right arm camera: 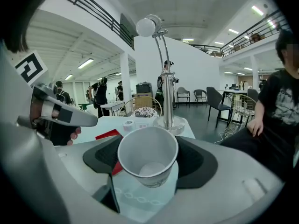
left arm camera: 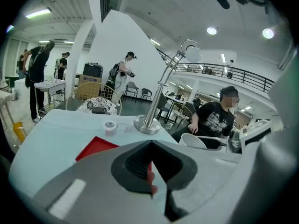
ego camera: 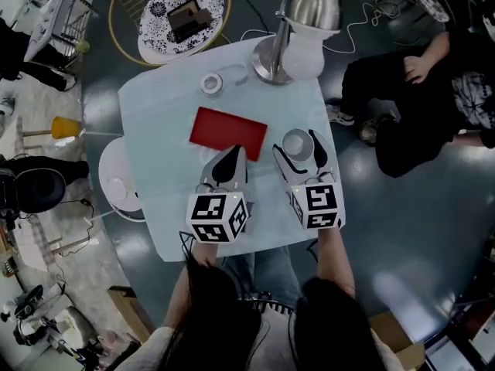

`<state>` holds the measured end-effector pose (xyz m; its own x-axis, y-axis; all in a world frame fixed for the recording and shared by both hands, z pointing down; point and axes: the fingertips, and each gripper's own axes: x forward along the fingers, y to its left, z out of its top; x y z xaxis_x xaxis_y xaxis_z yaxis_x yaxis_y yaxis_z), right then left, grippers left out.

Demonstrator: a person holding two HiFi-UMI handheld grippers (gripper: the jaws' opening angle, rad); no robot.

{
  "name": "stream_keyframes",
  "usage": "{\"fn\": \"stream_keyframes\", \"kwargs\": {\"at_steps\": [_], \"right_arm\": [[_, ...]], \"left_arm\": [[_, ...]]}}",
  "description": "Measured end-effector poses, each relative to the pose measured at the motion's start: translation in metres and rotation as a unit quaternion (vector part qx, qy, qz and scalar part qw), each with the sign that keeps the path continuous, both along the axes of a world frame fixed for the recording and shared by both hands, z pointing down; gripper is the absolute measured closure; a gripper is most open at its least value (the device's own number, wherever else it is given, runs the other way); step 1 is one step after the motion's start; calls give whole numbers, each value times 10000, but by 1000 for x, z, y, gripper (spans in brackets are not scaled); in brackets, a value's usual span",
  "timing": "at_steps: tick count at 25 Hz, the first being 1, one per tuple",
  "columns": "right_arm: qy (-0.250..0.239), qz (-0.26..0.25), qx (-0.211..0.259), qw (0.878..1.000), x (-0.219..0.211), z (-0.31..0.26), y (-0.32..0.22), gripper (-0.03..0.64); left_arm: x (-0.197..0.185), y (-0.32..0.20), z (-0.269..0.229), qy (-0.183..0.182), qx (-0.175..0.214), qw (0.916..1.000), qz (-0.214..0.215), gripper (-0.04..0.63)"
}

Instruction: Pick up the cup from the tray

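Now right claw [ego camera: 298, 142] clamps cup [right arm camera: 147, 158] near table [ego camera: 158, 122] edge — left claw [ego camera: 231, 154] pinched, empty.

tray [ego camera: 229, 130] red | cup [ego camera: 297, 143] white | table [ego camera: 155, 122] pale blue | lamp [ego camera: 313, 2] silver

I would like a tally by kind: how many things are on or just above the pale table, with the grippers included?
left gripper and right gripper: 2
cup: 1
red tray: 1
tape roll: 1
lamp: 1
Total: 6
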<state>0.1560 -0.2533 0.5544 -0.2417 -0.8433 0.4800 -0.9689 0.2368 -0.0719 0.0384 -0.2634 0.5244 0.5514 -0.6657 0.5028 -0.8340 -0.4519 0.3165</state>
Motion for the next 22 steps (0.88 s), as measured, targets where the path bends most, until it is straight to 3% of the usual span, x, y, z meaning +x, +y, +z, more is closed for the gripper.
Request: {"fn": "stream_keyframes", "kwargs": {"at_steps": [7,18,22], "right_arm": [[40,51,-177,9998,15,29,21,241],[-135,263,53,9995,15,37,25,233],[-100,196,39,9998,10,41,28,202]], "left_arm": [[10,9,11,-95,-110,9998,98,595],[11,13,13,68,-388,9990,205,595],[2,17,14,64,-358,9990,243,595]]}}
